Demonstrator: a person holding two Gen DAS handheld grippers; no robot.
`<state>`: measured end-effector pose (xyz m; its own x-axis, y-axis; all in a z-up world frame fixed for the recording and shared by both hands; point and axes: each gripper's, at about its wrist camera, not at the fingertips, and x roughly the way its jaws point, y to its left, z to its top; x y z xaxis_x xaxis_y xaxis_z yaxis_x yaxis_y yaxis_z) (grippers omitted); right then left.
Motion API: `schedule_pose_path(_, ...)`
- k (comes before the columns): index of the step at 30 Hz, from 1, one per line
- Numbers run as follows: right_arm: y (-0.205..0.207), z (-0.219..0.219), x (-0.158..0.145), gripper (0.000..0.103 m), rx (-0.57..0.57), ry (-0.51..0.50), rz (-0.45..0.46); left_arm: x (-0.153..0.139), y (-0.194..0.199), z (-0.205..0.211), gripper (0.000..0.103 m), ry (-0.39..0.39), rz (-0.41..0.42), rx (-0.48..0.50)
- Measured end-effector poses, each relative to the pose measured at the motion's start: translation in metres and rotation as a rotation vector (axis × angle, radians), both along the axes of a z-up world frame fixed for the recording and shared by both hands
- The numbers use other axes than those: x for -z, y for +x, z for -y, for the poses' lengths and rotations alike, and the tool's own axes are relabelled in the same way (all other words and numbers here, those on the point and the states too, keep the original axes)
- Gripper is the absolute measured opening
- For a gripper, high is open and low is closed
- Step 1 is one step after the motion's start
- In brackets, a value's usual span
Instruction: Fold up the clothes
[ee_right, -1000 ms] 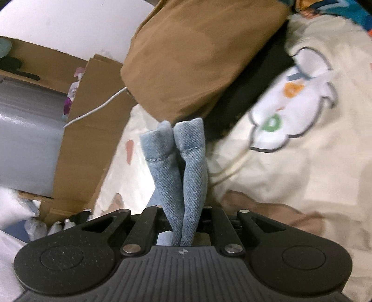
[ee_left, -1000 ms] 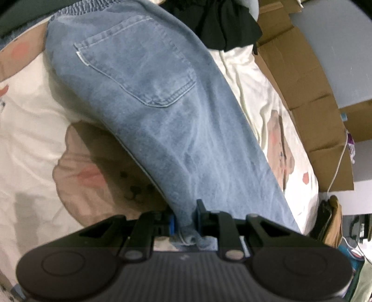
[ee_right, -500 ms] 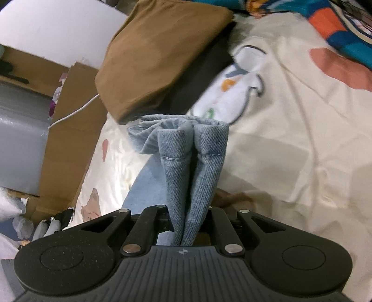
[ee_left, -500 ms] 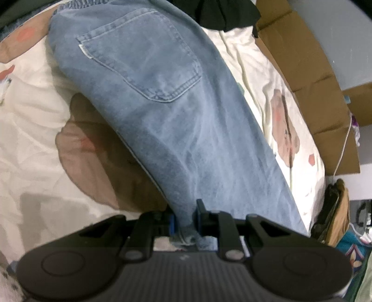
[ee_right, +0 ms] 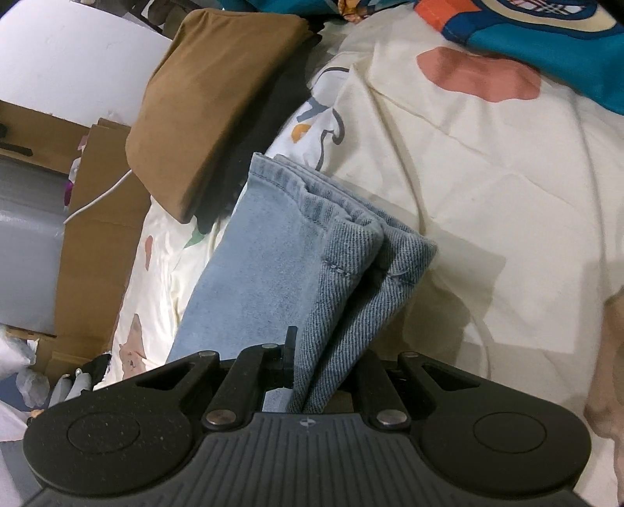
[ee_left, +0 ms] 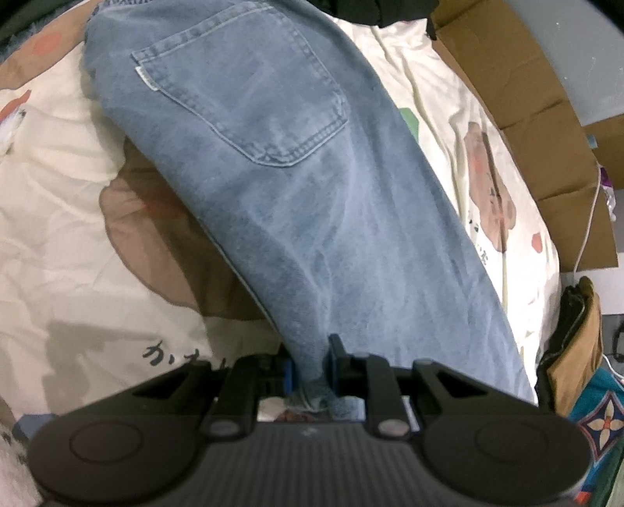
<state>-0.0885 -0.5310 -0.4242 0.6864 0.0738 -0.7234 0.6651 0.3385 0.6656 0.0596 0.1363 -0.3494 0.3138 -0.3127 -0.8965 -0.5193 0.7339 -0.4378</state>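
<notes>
Light blue jeans [ee_left: 296,187] lie lengthwise on a cream cartoon-print bedsheet [ee_left: 58,241], back pocket up, waistband at the far end. My left gripper [ee_left: 310,362] is shut on the near edge of the jeans, denim bunched between its fingers. In the right wrist view the hem end of the jeans [ee_right: 312,265] is pinched as a doubled fold in my right gripper [ee_right: 318,366], which is shut on it. The hems fan out to the left above the sheet [ee_right: 487,175].
A brown folded garment [ee_right: 218,97] on a black one lies beyond the hems. Cardboard [ee_left: 526,117] lines the bed's right side with a white cable. Black clothing [ee_left: 370,9] sits past the waistband. A teal patterned blanket [ee_right: 526,31] is at the top right.
The left gripper has moved closer toward the waistband with the jeans in its grip. The right gripper has swung right and down, and the hem has spread open to the left.
</notes>
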Motion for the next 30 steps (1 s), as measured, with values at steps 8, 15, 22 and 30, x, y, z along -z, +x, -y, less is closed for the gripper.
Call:
schedule_pose_path(8,-0.011,0.002,-0.005,0.007,-0.014,-0.014,-0.001,0.003,0.008,0.003,0.018,-0.022,-0.008,-0.001)
schedule_pose_path(15,-0.021,0.003,-0.004,0.007,-0.025,-0.019,-0.003,0.016,0.016,0.004,0.018,-0.006,-0.040,0.034)
schedule_pose_path(22,-0.034,0.014,0.023,0.018,0.028,0.023,-0.012,0.043,0.026,0.006,0.022,0.019,-0.115,-0.020)
schedule_pose_path(30,-0.056,0.045,0.022,0.036,0.095,0.019,0.009,0.024,0.038,-0.002,0.026,0.067,-0.110,-0.020)
